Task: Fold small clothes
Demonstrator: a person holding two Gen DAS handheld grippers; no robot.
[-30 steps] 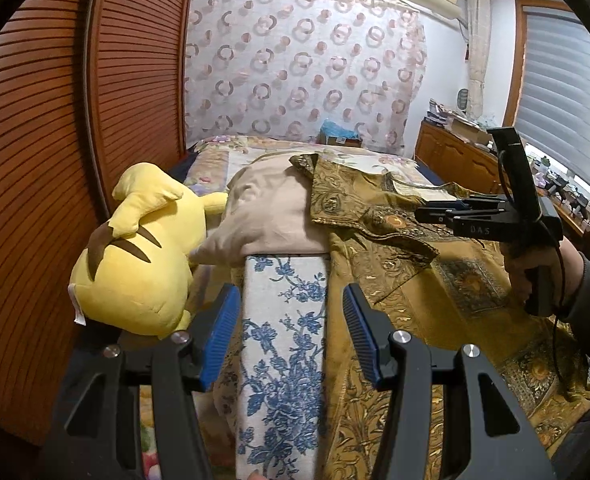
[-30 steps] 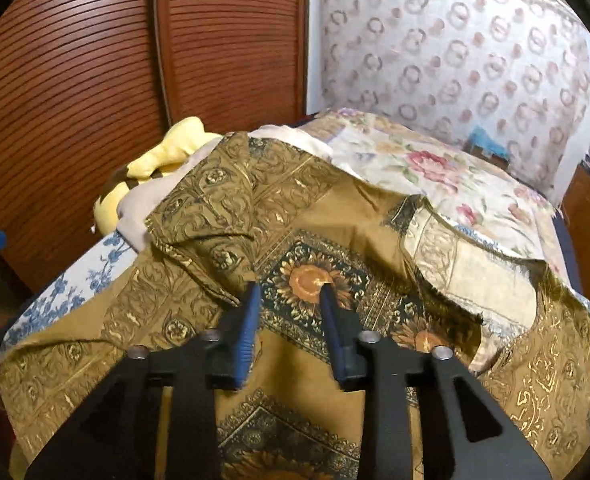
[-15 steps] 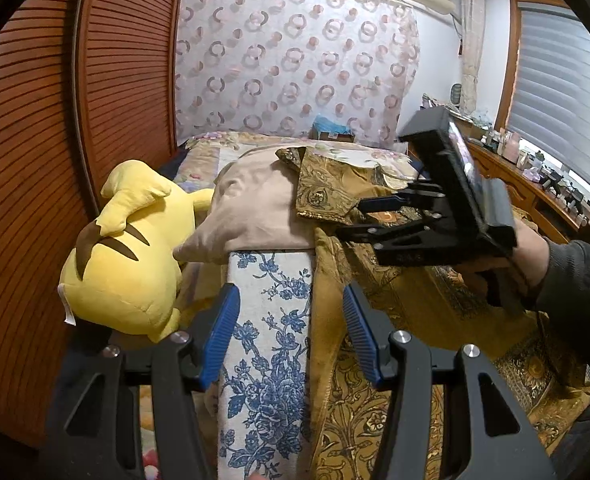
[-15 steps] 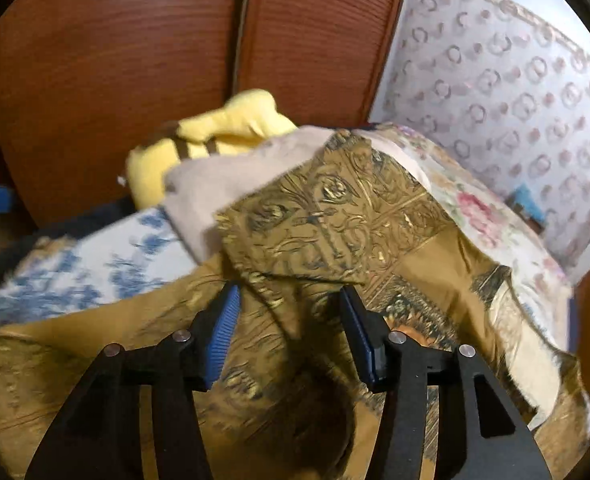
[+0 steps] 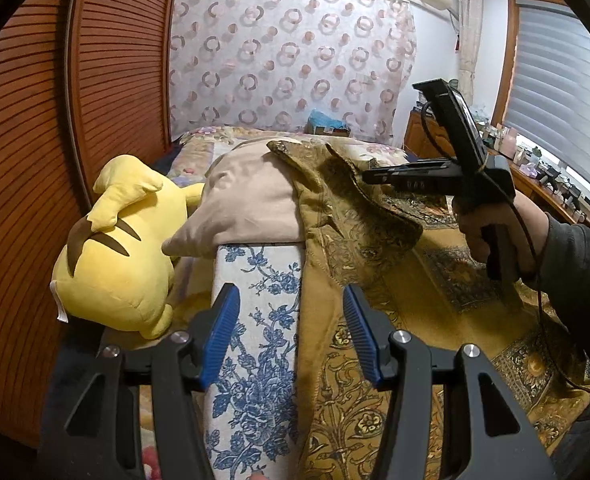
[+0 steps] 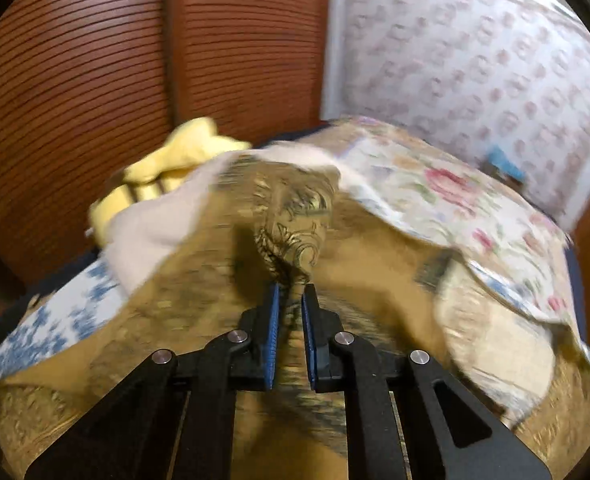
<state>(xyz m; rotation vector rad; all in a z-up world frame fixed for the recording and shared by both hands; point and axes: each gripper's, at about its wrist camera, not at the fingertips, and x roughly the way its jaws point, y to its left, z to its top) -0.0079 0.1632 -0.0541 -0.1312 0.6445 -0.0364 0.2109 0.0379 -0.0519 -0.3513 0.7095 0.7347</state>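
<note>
1. Left wrist view: the left gripper (image 5: 291, 332) stands about half open and holds nothing. Between its fingers I see a blue-flowered cloth (image 5: 255, 340), and the gold patterned garment (image 5: 375, 308) lies just beside its right finger. The right gripper (image 5: 369, 177) pinches a raised fold of this garment beyond it. Risk, I think: if the left one closes here, it may take the flowered cloth also.

2. Right wrist view: the right gripper (image 6: 291, 300) is closing, its jaws nearly together on a bunched fold of the garment (image 6: 291, 216) directly ahead. The pinch looks thin, so the fold may slip out, or drag the beige pillow (image 6: 151, 224) on the left.
</note>
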